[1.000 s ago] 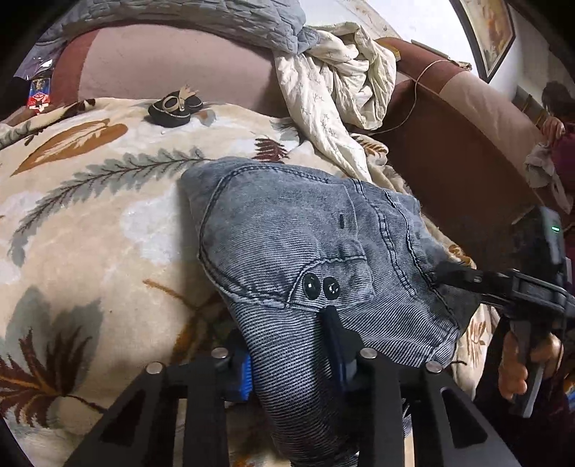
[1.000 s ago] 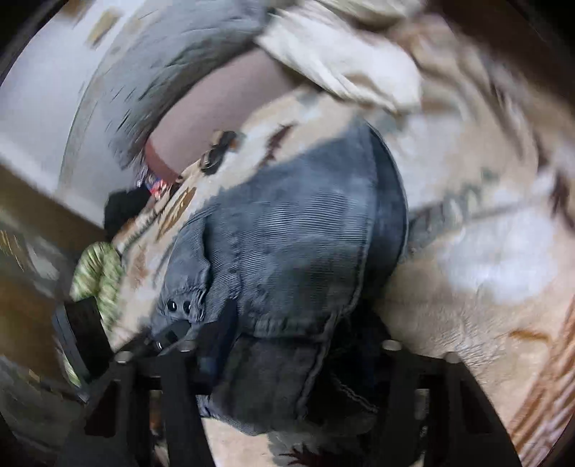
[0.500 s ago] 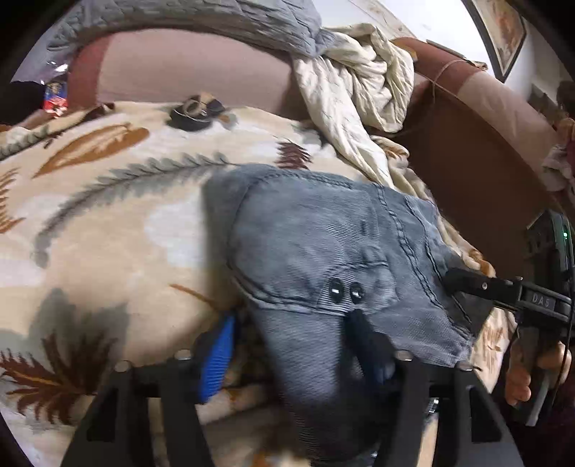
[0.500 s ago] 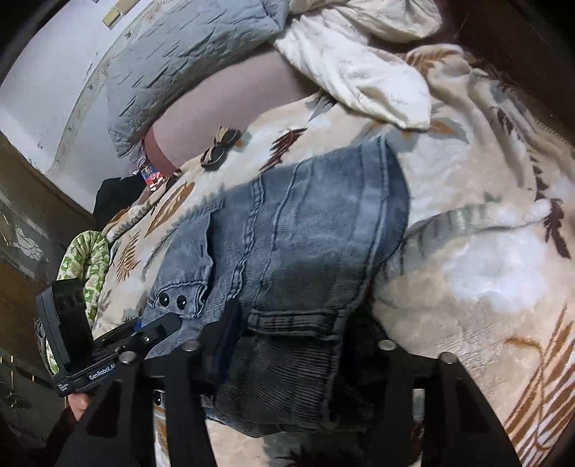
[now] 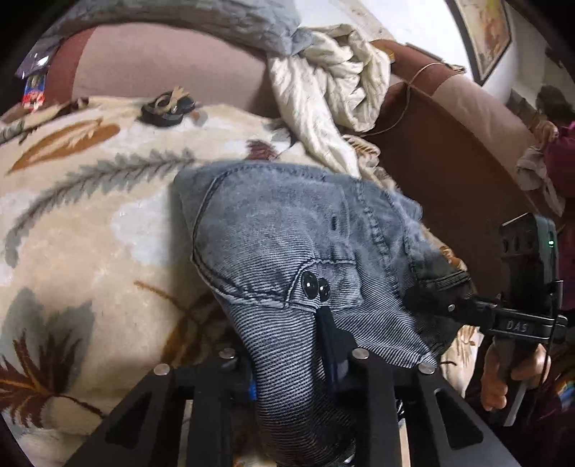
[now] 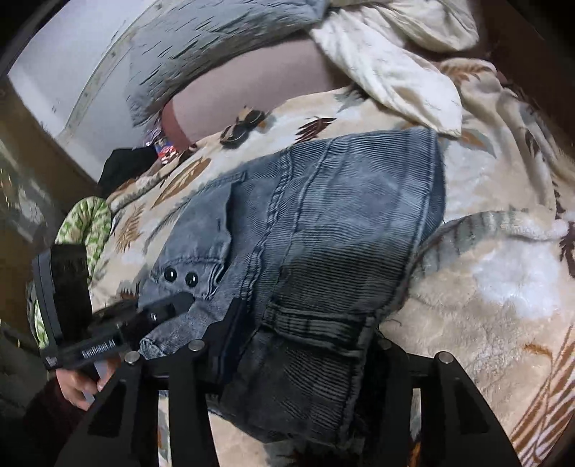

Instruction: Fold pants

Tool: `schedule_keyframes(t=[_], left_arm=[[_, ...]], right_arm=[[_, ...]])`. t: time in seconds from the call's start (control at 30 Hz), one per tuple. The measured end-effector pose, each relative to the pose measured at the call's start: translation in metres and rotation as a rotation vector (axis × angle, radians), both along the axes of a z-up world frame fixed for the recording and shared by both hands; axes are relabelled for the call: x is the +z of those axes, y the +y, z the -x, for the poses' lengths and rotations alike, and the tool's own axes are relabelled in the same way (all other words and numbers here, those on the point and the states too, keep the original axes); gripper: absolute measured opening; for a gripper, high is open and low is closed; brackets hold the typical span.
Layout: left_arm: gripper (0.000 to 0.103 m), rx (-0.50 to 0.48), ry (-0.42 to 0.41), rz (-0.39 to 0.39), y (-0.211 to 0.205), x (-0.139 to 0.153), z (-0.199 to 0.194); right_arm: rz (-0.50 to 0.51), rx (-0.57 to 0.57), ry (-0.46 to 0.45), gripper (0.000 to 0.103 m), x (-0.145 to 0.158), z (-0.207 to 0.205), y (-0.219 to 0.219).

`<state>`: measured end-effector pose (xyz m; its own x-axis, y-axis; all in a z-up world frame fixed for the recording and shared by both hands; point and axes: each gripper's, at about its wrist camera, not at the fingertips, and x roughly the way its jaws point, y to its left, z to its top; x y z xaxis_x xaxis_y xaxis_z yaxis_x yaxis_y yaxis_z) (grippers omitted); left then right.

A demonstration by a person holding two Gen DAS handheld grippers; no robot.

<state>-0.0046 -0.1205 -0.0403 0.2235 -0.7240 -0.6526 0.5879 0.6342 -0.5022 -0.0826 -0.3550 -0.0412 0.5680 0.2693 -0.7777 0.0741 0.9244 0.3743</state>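
Observation:
Folded grey-blue denim pants (image 5: 287, 230) lie on a leaf-print fleece blanket (image 5: 90, 222), two black snaps facing up. My left gripper (image 5: 291, 366) is at the near edge, jaws closing, with a bunched fold of the pants pinched between its pads. In the right wrist view the pants (image 6: 341, 201) fill the middle. My right gripper (image 6: 309, 334) is closing on the waistband end, cloth packed between its fingers and its right finger hidden under the fabric. Each gripper shows in the other's view, the right gripper (image 5: 442, 294) and the left gripper (image 6: 169, 305), both at the pants' near edge.
A crumpled cream sheet (image 5: 330, 89) and a grey quilt (image 5: 215, 21) hang over the brown sofa back (image 5: 449, 151). A small dark object (image 5: 167, 107) lies on the blanket behind the pants. A green patterned cushion (image 6: 86, 222) lies at the left. A person (image 5: 560, 151) sits far right.
My left jaws spread wide half a second ago and have closed again on the bunched fabric. The right gripper has rolled and shifted a little, with cloth between its fingers throughout.

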Motion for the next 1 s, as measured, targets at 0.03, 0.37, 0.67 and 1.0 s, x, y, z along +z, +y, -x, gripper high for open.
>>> schedule_keyframes(t=[0.03, 0.37, 0.67, 1.0], left_arm=[[0.026, -0.004, -0.016, 0.002, 0.0, 0.005, 0.002], [0.025, 0.031, -0.118, 0.001, 0.027, 0.042, 0.01], [0.024, 0.154, -0.098, -0.007, 0.079, 0.039, -0.009], [0.026, 0.191, -0.064, -0.125, 0.091, 0.007, -0.012]], right_arm=[[-0.002, 0.004, -0.004, 0.05, 0.001, 0.001, 0.001], [0.009, 0.139, -0.176, 0.033, 0.04, 0.004, 0.049], [-0.036, 0.112, -0.198, 0.03, 0.035, -0.029, 0.073], [-0.124, 0.029, 0.035, 0.051, -0.028, -0.061, 0.068]])
